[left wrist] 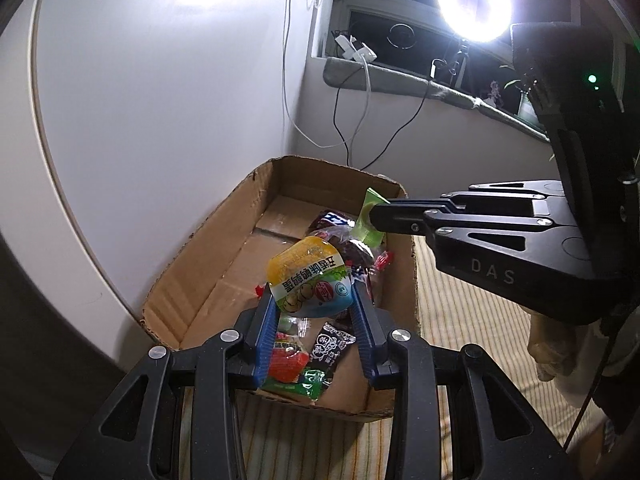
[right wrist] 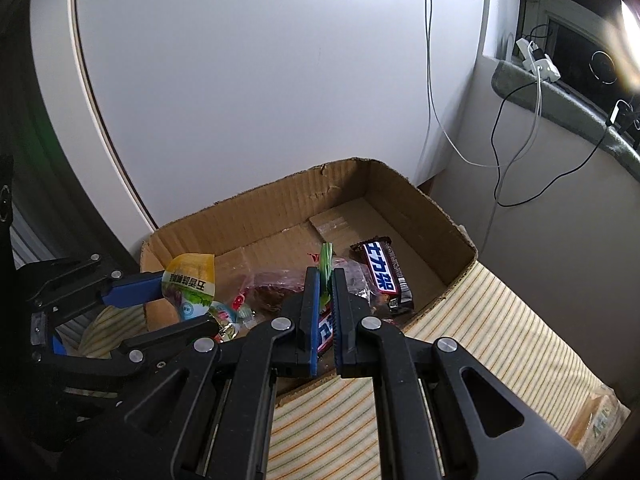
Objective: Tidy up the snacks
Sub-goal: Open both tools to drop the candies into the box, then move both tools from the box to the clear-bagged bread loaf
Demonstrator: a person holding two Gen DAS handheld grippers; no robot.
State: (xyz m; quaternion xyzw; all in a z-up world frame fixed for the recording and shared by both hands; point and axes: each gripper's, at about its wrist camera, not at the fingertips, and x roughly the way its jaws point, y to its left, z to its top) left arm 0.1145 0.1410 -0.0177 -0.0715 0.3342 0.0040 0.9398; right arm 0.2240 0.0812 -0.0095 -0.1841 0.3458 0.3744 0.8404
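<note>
An open cardboard box [left wrist: 208,236] [right wrist: 260,216] stands on a striped cloth and holds several snacks. Among them are a brown chocolate bar [right wrist: 386,276] [left wrist: 332,220] and a black sachet [left wrist: 330,344]. Over the box's near end, my left gripper [left wrist: 314,296] [right wrist: 180,304] is shut on a yellow and blue snack pouch [left wrist: 310,280] [right wrist: 190,280]. My right gripper [right wrist: 325,276] [left wrist: 378,216] hangs over the box's right side. It is shut on a thin green packet [right wrist: 326,260] [left wrist: 370,216], which sticks up edge-on between the blue pads.
The striped cloth [left wrist: 460,320] [right wrist: 500,320] runs to the right of the box. A white curved panel [right wrist: 240,80] stands right behind the box. Cables [right wrist: 496,152] hang from a windowsill at the back right, beside a bright ring light [left wrist: 474,4]. Another packet [right wrist: 600,420] lies at the lower right.
</note>
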